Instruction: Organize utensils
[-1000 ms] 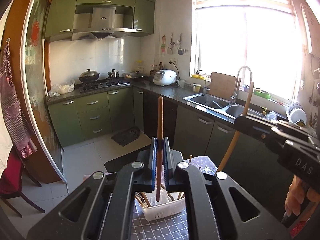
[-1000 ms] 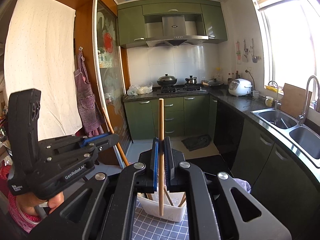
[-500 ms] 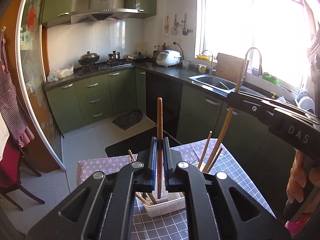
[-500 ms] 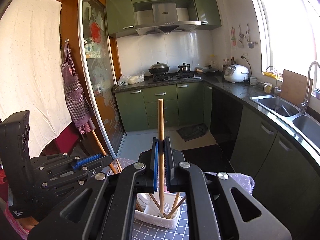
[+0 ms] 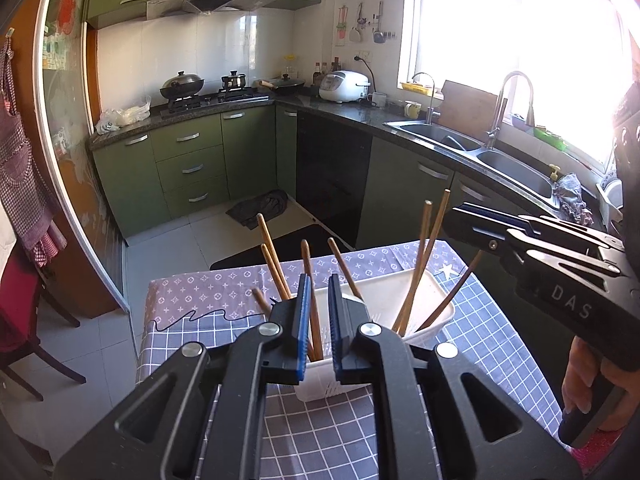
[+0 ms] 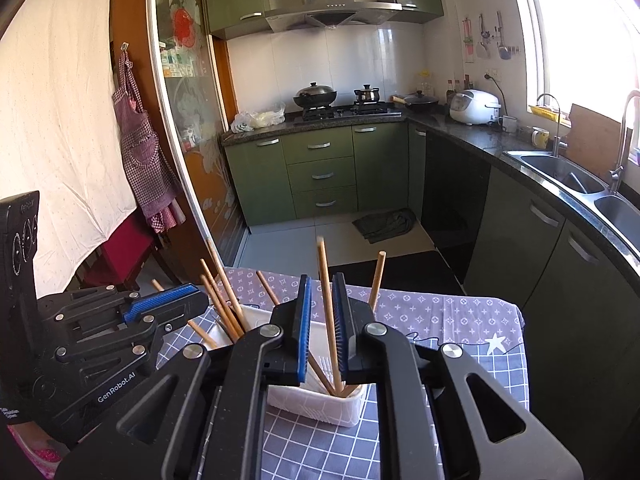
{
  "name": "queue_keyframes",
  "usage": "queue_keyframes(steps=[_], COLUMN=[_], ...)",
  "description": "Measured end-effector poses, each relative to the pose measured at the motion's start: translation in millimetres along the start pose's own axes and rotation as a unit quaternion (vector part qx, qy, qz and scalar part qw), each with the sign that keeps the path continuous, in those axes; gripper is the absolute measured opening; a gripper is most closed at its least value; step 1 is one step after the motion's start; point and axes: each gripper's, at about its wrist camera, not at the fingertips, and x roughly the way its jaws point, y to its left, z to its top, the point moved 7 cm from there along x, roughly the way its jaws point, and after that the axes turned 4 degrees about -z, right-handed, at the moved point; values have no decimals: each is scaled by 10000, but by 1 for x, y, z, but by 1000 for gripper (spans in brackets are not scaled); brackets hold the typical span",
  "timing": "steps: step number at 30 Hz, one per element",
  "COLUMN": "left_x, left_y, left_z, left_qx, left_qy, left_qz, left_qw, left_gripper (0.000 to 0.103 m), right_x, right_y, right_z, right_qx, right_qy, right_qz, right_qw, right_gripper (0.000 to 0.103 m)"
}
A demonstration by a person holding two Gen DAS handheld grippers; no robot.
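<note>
A white plastic basket (image 5: 404, 292) (image 6: 316, 402) stands on the checked tablecloth and holds several wooden chopsticks leaning in different directions. My left gripper (image 5: 318, 320) is open just above the basket; one chopstick (image 5: 310, 280) stands loose between its blue pads. My right gripper (image 6: 322, 322) is open over the basket's other end; a chopstick (image 6: 326, 292) stands free between its pads with its tip in the basket. Each gripper shows in the other's view: the right one (image 5: 532, 248) and the left one (image 6: 120, 320).
The small table (image 5: 320, 432) has a grey checked cloth over a purple patterned one. Green cabinets (image 6: 320, 168), a stove with pots (image 6: 340, 100) and a double sink (image 5: 480, 152) line the kitchen behind. A red chair (image 5: 20, 320) stands at the left.
Both grippers came down toward the basket and opened. The chopsticks they gripped now stand loose in the basket.
</note>
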Motion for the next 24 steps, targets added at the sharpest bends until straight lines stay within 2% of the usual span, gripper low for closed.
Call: queue_keyframes(steps=[1,6,8,9,11,12,14,17,19,24], left_x=[-2,-25,-41,-51,-68,-74,-86,-102,-113,-145], left_y=[0,-2,-4,-5,-9,-10,-12,-13,-13,-11], left_z=[-2,-5,-10,-14,-28,-37,-58,-88,-106,-134], left_qx=[-4,-39,-27,-17,29,47,41,-18,-69,-198], left_qy=[-6,-182,-335,-430,-556,-591,-640,-705,-710,-868], left_qz=[-3,-5,-9,13,73,98,121,208,248,403], left_qw=[10000,9998,9994,9991,9984,9982,9979,9973,9971,9952], left_gripper=[13,31,51,56,70,73,87,93,95,96], right_x=[-4,-40,-62,-72,-91,-99,-116,-134,-147,-178], right_y=[3,7,8,6,4,3,-1,-5,-6,-4], right_z=[-1,-6,-15,-21,-42,-55,-84,-125,-148,-183], right_qx=[-8,3,50,72,100,131,214,331,369,373], right_qy=[-19,-245,-403,-474,-527,-545,-593,-577,-634,-781], right_qz=[1,27,11,-1,-41,-65,-103,-121,-158,-236], right_qw=[10000,9997,9992,9988,9985,9984,9980,9977,9972,9960], right_gripper=[23,27,35,42,48,51,62,78,96,98])
